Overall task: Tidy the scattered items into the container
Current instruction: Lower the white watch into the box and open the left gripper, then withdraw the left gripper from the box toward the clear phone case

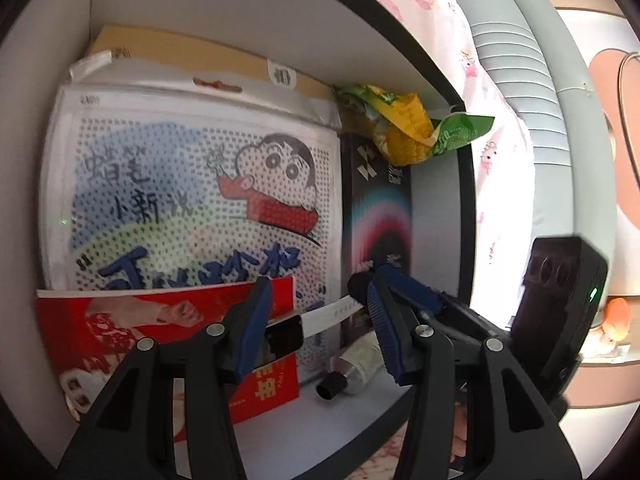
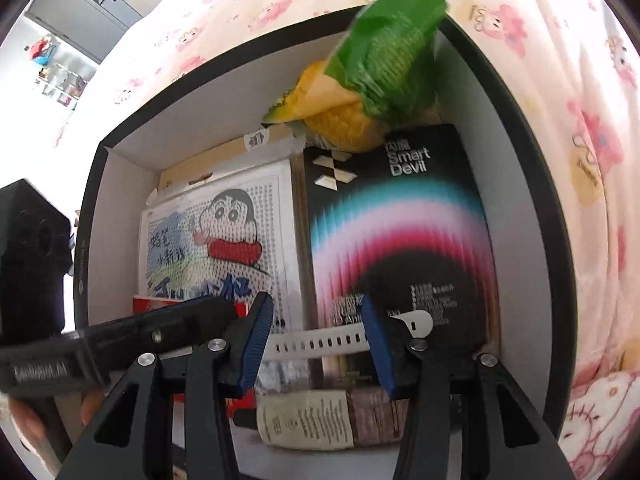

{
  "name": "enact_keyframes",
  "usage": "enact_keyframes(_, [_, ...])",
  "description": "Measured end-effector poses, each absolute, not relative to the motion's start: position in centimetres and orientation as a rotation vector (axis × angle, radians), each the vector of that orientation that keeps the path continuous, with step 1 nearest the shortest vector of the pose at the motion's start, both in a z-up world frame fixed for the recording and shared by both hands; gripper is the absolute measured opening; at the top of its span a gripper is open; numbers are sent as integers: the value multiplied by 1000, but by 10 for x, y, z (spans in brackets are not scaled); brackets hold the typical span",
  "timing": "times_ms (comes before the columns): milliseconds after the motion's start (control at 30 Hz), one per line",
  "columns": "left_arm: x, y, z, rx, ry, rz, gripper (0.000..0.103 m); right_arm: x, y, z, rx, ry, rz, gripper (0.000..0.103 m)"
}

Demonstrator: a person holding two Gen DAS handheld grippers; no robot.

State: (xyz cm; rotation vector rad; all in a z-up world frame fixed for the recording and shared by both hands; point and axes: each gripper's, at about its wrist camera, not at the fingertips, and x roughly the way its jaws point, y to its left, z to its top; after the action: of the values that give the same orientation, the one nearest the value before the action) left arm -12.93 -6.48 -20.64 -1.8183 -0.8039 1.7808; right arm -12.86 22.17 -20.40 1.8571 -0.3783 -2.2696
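A black-rimmed white box (image 1: pixel 466 184) (image 2: pixel 552 240) holds the items: a cartoon peg-board pack (image 1: pixel 192 184) (image 2: pixel 224 232), a black Smart Devil box (image 1: pixel 376 208) (image 2: pixel 396 220), a yellow-green snack bag (image 1: pixel 404 128) (image 2: pixel 372 80), a red packet (image 1: pixel 120 332) and a cream tube (image 1: pixel 356 368) (image 2: pixel 308 420). A watch with black face (image 1: pixel 282 338) and white strap (image 1: pixel 332 312) (image 2: pixel 320 344) lies across them. My left gripper (image 1: pixel 320 320) is open around the watch. My right gripper (image 2: pixel 318 340) is open around the strap, over the box.
The box sits on a pink cartoon-print sheet (image 2: pixel 592 160) (image 1: pixel 452 32). A grey-green padded headboard (image 1: pixel 540 100) stands beyond it. Each gripper shows in the other's view, the right one (image 1: pixel 400 292) at the strap's end and the left one (image 2: pixel 132 328) beside the box's wall.
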Motion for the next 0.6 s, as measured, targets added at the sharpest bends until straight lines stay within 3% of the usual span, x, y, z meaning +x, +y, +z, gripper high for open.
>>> enact_keyframes(600, [-121, -71, -201, -1823, -747, 1854, 50, -93, 242, -199, 1832, -392, -2290, 43])
